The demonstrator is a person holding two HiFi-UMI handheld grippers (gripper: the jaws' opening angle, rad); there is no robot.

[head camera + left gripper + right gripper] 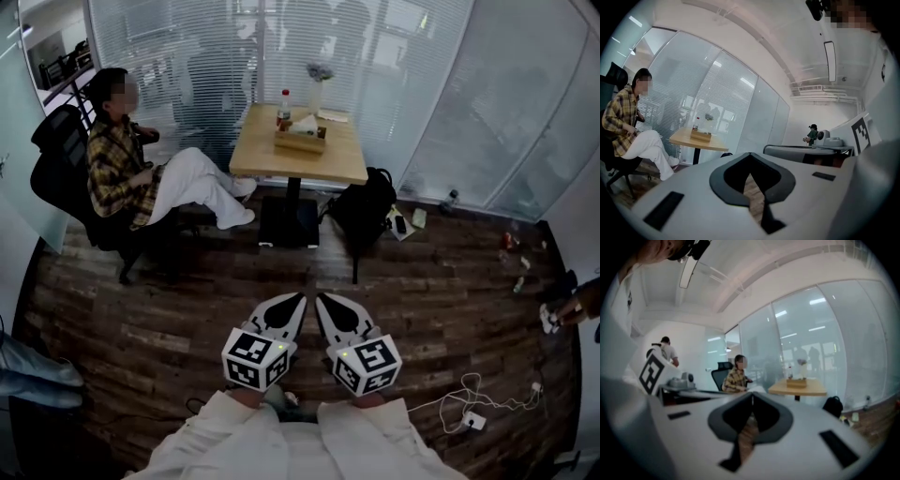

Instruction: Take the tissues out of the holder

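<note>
Although the cubes (255, 361) on both tools show black-and-white square markers, the only label, a red one on the bottle (283, 108), is too small to read. The left tool (292, 306) and the right tool (327, 306) are held side by side, low in front of the person's pale sleeves (281, 445). Both are well apart from the worktop (258, 155). Each tool has its jaws brought together, tips touching, with nothing gripped; only floor (187, 309) shows through the gap behind the tips.

The tissues (306, 123) stick up white from the wooden holder (300, 142). It stands on the worktop's far half, just beside the bottle and near a vase (318, 86). Bare plank floor lies between the tools and the worktop. A black backpack (364, 214) leans by the worktop's base on the right. On the left a seated person (117, 169) in a plaid shirt sits in a dark chair (58, 178), legs stretched toward the base. A white cable (469, 398) trails over the floor at lower right.
</note>
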